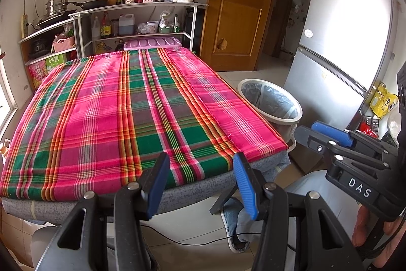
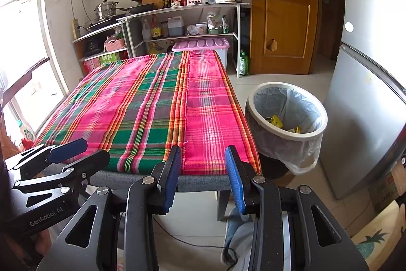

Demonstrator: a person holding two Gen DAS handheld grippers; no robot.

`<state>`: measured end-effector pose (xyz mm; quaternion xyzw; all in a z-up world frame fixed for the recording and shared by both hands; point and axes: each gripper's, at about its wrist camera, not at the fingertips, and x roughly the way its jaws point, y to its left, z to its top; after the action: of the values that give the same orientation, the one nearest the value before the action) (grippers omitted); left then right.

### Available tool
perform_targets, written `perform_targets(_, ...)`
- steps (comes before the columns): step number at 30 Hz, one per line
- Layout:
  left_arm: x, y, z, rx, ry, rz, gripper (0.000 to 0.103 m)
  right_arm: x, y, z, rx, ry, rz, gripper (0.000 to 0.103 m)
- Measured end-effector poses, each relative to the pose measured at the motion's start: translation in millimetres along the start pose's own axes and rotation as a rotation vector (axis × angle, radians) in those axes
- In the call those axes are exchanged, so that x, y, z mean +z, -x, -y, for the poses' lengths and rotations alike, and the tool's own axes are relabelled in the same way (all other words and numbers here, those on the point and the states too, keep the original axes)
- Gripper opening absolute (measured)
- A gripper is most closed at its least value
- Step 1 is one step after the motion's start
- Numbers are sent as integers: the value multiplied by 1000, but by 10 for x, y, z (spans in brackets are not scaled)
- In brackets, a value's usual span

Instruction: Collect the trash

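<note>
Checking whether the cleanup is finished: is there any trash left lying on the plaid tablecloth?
No, the plaid tablecloth shows only bare fabric, while yellow scraps lie inside the lined bin beside it.

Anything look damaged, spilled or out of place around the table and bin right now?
One thing: the wooden door has a broken hole low in its panel. Otherwise the plaid cloth lies flat, and the lined trash bin stands upright with yellow scraps inside.

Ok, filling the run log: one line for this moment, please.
left claw open, empty | right claw open, empty | plaid tablecloth bare | trash bin beside table, yellow wrappers inside
</note>
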<state>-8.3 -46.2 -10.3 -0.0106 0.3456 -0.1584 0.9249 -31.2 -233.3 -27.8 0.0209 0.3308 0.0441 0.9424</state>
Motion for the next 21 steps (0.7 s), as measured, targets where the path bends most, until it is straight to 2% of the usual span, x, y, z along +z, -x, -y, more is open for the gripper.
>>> perform_targets(21, 11, -26, 28, 21, -11, 6, 54, -6, -26, 34, -8, -6, -4, 37)
